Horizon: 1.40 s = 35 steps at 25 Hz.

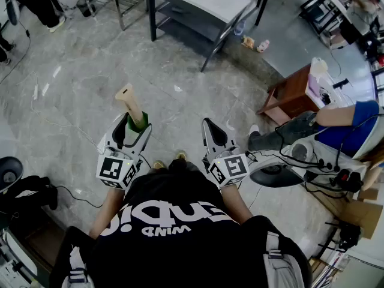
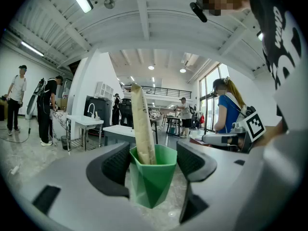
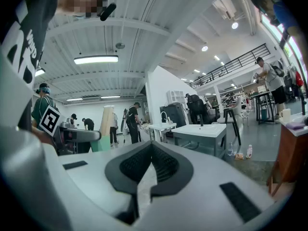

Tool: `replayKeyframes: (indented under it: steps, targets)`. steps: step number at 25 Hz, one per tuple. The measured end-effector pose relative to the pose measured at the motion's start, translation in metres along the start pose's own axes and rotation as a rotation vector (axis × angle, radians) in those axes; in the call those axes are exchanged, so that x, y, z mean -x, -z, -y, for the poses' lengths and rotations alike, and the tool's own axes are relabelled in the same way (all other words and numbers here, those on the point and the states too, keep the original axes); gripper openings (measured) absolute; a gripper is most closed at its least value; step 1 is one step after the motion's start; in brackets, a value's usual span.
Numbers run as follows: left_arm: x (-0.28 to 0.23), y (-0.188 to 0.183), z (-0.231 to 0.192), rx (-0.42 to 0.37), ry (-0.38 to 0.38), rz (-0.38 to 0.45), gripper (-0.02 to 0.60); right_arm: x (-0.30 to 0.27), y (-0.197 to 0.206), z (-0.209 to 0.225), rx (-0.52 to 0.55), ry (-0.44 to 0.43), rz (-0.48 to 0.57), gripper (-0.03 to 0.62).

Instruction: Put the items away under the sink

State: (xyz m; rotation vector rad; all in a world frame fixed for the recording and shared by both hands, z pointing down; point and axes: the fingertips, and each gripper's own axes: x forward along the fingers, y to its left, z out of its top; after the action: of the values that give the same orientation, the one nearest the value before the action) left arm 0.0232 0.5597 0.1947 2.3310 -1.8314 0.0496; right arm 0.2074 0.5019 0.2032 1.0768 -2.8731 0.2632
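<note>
My left gripper (image 1: 139, 125) (image 2: 151, 165) is shut on a green cup (image 2: 150, 179) (image 1: 137, 122), held in the air over the floor. A tall beige stick-like item (image 2: 142, 129) (image 1: 129, 102) stands in the cup and leans up and to the left. My right gripper (image 1: 211, 131) (image 3: 151, 162) is shut with nothing between its jaws, held level beside the left one. The grey table with a white top and a sink (image 1: 201, 2) (image 2: 125, 133) (image 3: 199, 131) stands a few steps ahead across the floor.
A small bottle and other small items (image 1: 255, 44) lie on the floor by the table's right legs. A brown wooden stand (image 1: 294, 95) and a seated person in blue (image 1: 336, 125) are at the right. Other people stand around the room (image 2: 45, 109). Marble floor (image 1: 90, 83) stretches ahead.
</note>
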Motion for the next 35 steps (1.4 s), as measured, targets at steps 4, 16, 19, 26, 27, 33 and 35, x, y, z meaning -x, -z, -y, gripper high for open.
replayKeyframes:
  steps: [4,16,19,26,27,33,35]
  targets:
    - [0.001,0.000,-0.003,-0.005,-0.004,0.003,0.322,-0.001,0.001,-0.002,0.001,0.000,0.003,0.018]
    - [0.015,0.002,-0.012,0.004,-0.002,0.003,0.322,0.005,-0.001,-0.022,-0.038,-0.009,0.013,0.018]
    - [0.017,-0.003,-0.014,0.007,0.020,0.013,0.322,0.006,0.000,-0.028,-0.036,-0.003,0.015,0.018]
    - [0.006,0.006,-0.030,-0.004,0.042,0.001,0.322,-0.008,0.017,-0.025,-0.064,0.023,0.003,0.018]
    - [0.001,0.008,-0.034,-0.006,0.043,-0.004,0.322,-0.015,0.019,-0.024,-0.067,0.021,0.003,0.018]
    - [-0.042,0.007,-0.064,-0.007,0.046,-0.004,0.322,-0.065,0.017,-0.002,-0.058,0.007,0.009,0.018]
    - [-0.059,-0.001,-0.077,-0.008,0.048,-0.002,0.322,-0.086,0.010,0.006,-0.057,0.005,0.008,0.018]
